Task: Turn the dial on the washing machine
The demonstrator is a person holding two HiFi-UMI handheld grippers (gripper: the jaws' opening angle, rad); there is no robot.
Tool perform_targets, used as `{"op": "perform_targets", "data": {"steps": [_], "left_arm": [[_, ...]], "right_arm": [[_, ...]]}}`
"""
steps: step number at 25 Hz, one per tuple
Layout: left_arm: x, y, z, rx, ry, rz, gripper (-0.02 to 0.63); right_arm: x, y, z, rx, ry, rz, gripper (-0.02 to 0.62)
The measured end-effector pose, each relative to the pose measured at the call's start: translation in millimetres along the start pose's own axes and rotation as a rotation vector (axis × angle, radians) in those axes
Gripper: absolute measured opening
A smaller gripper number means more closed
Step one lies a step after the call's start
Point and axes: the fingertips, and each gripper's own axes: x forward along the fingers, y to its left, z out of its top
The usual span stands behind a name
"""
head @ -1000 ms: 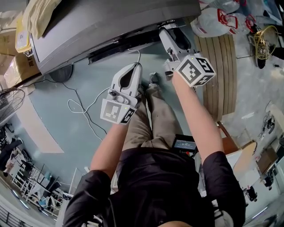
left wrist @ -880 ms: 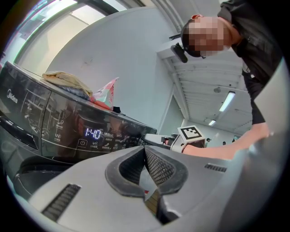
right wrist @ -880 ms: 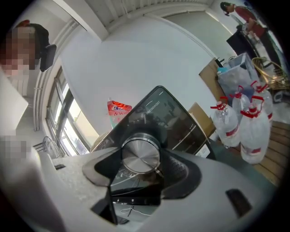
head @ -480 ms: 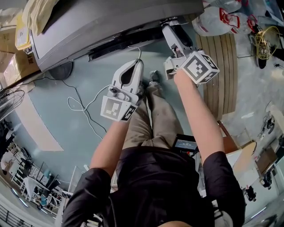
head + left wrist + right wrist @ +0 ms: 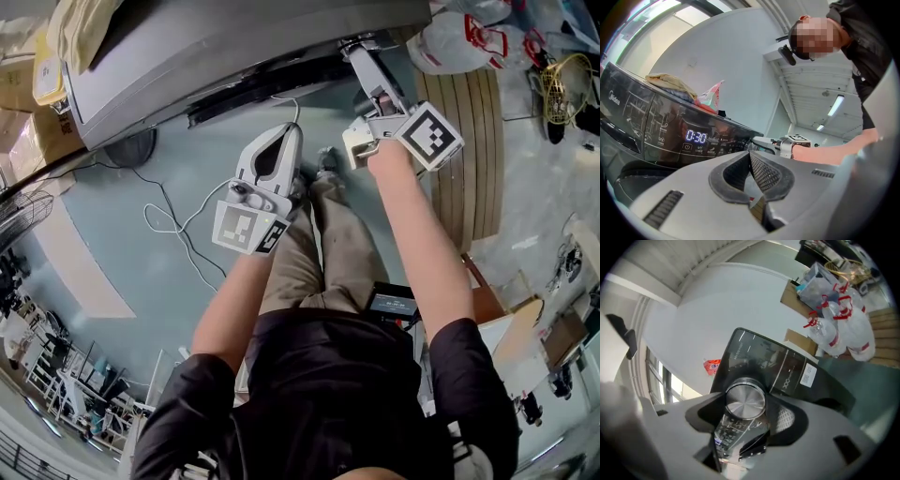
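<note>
The dark washing machine (image 5: pixel 234 47) runs across the top of the head view. Its round silver dial (image 5: pixel 745 401) sits on the black control panel (image 5: pixel 761 357), between the pads of my right gripper (image 5: pixel 361 52), which presses on both of its sides. That gripper reaches up to the front of the machine with its marker cube (image 5: pixel 431 136) tilted to the right. My left gripper (image 5: pixel 286 131) hangs lower, away from the panel, shut with its pads (image 5: pixel 764 173) together and nothing in them. The left gripper view shows the lit display (image 5: pixel 696 137).
A white cable (image 5: pixel 169 225) loops over the green floor at the left, near a fan (image 5: pixel 19 216). A wooden pallet (image 5: pixel 464 141) and plastic bags (image 5: pixel 459 42) lie at the right. Yellowish cloth (image 5: pixel 80 33) rests on the machine. The person's legs (image 5: pixel 328 244) stand below the grippers.
My right gripper has rolled on the dial, its marker cube swinging up and to the right. The left gripper has stayed almost still.
</note>
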Motion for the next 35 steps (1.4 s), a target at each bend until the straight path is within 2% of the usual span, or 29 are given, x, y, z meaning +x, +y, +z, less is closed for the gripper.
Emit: {"op": "perform_targets", "data": {"steps": [22,35], "left_arm": [[8.3,-2.9,-1.6,-0.003,-0.001,-0.005,-0.005],[12.7,-4.0,0.4,0.032,0.002,-0.014,-0.005]], "right_arm": [[-2.3,-10.0,-4.7,0.274,0.005,0.012,0.272],[-3.6,-13.9,-6.6,0.507,-0.046,0.043,0.272]]}}
